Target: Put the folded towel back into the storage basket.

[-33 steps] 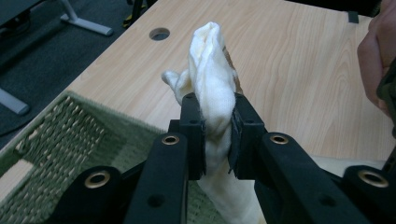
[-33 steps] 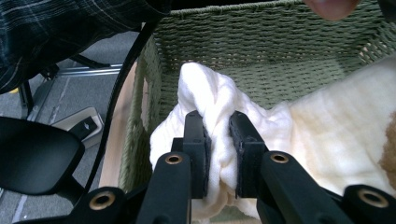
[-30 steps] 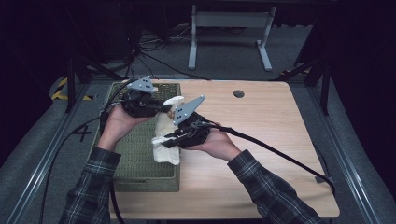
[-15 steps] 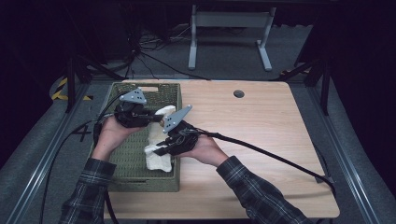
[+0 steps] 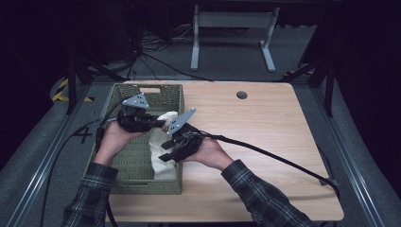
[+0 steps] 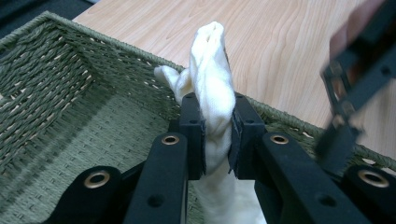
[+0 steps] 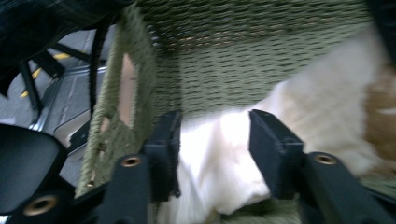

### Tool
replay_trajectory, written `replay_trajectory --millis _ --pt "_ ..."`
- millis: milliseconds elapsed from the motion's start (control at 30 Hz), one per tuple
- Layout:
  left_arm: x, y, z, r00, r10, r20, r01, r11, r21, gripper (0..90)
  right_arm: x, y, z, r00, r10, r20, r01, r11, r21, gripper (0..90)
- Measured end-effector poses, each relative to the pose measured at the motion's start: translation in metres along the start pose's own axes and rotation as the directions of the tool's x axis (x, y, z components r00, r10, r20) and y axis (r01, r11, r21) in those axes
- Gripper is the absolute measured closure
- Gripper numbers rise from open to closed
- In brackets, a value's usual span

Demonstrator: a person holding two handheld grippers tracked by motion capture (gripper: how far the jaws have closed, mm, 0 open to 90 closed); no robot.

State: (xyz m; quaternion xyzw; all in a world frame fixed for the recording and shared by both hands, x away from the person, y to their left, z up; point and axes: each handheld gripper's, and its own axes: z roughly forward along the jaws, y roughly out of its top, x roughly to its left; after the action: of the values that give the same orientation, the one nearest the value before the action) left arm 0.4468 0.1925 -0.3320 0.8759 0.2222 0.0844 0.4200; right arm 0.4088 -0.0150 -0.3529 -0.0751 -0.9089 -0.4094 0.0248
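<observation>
Left gripper view: we see our left gripper (image 6: 217,137) clamped on the cream cloth (image 6: 212,84) over the green woven basket (image 6: 70,93). Our right gripper (image 7: 212,149) has just been opening, jaws apart with cloth between them.

The cloth (image 6: 212,79) is a soft, matt, cream-white fabric with a fine weave and rumpled folds. The basket (image 6: 70,93) at the table's left edge is coarse, olive-green woven fibre, rough and matt, its rim thickly braided. The table (image 5: 265,132) is pale wood-grain laminate, smooth with a faint sheen. The left hand-held gripper (image 6: 217,135) is matt black plastic with brass-coloured metal rivets; the right hand-held gripper (image 7: 215,140) looks the same. Each carries a dull grey metal plate (image 5: 182,120). The sleeves (image 5: 265,198) are soft plaid flannel.
</observation>
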Motion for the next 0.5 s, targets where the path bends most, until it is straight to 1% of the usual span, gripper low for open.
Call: replay_trajectory --millis 133,200,233,300,367,433,500 --pt "0.001 0.003 0.001 1.0 -0.006 -0.001 0.006 1.0 -0.007 78.5 -0.003 -0.001 -0.012 0.9996 0.001 0.029 -0.001 1.0 -0.008 44.9" --pt "0.003 0.007 0.0 1.0 -0.009 0.004 0.009 0.9999 -0.009 78.4 -0.003 -0.003 -0.018 0.9991 -0.002 0.043 0.002 0.9999 -0.013 42.9" --pt "0.003 0.007 0.0 1.0 -0.009 0.004 0.009 0.9999 -0.009 78.4 -0.003 -0.003 -0.018 0.9991 -0.002 0.043 0.002 0.9999 -0.013 42.9" --pt "0.004 0.011 0.002 1.0 -0.003 0.008 0.003 1.0 -0.005 78.4 -0.004 -0.007 -0.032 0.9978 0.0 0.066 0.002 0.9997 -0.024 40.7" --pt "0.005 0.018 0.005 1.0 0.001 0.009 -0.001 1.0 0.003 78.4 -0.003 -0.008 -0.035 0.9975 0.002 0.07 0.0 0.9997 -0.026 40.3" --pt "0.006 0.022 0.008 0.9999 0.003 -0.011 -0.002 0.9999 0.015 78.2 -0.003 -0.012 -0.045 0.9962 -0.002 0.087 0.004 0.9996 -0.027 39.9" --pt "0.01 0.027 0.011 0.9993 -0.005 -0.038 0.007 0.9994 0.033 78.1 -0.004 -0.017 -0.054 0.9951 0.002 0.099 0.001 0.9995 -0.03 39.8"
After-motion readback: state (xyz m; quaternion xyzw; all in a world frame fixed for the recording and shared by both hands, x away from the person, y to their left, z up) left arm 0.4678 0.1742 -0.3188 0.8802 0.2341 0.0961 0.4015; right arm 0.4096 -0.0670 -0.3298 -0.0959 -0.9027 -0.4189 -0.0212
